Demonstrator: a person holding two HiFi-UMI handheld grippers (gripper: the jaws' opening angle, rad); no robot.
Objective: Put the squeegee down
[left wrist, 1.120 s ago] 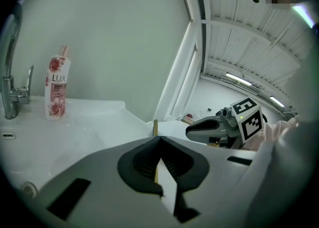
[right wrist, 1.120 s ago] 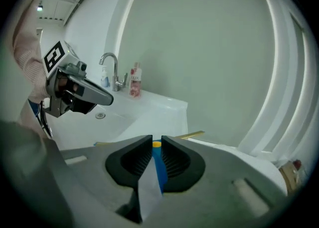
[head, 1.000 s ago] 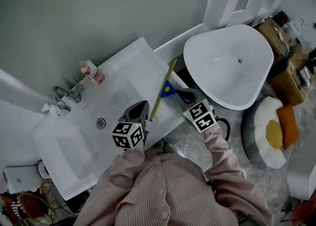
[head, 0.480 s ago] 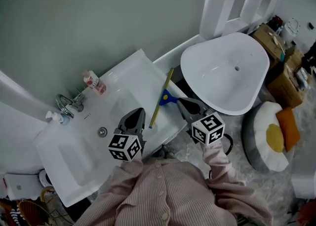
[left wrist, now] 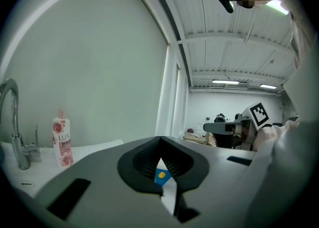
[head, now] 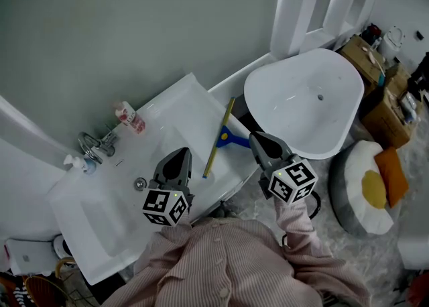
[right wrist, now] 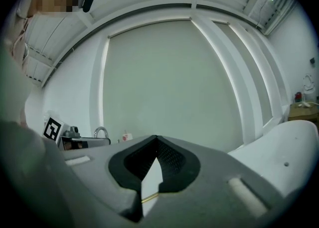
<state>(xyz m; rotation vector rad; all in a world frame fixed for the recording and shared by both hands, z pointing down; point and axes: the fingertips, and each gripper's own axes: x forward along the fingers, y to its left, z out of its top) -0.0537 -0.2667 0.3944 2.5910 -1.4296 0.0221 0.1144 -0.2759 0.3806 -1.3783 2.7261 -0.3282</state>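
The squeegee (head: 218,138), a yellow blade with a blue handle, lies on the white counter (head: 188,108) near its right edge, and nothing holds it. My left gripper (head: 177,157) hovers shut over the counter just left of the blade's near end. My right gripper (head: 259,140) is shut and empty, just right of the blue handle and apart from it. In the left gripper view the jaws of the left gripper (left wrist: 159,138) meet, and the blue handle (left wrist: 160,175) shows below them. In the right gripper view the right gripper (right wrist: 156,137) is closed, with a bit of yellow blade (right wrist: 149,198) below.
A faucet (head: 94,143), a drain (head: 139,183) and a pink soap bottle (head: 129,116) are on the sink side at left. A large white basin (head: 301,98) stands right of the counter. An egg-shaped cushion (head: 365,185) and cardboard boxes (head: 375,57) lie on the floor at right.
Both grippers have risen and drawn back toward me. The right one has come away from the blue handle. The squeegee stays lying on the counter.
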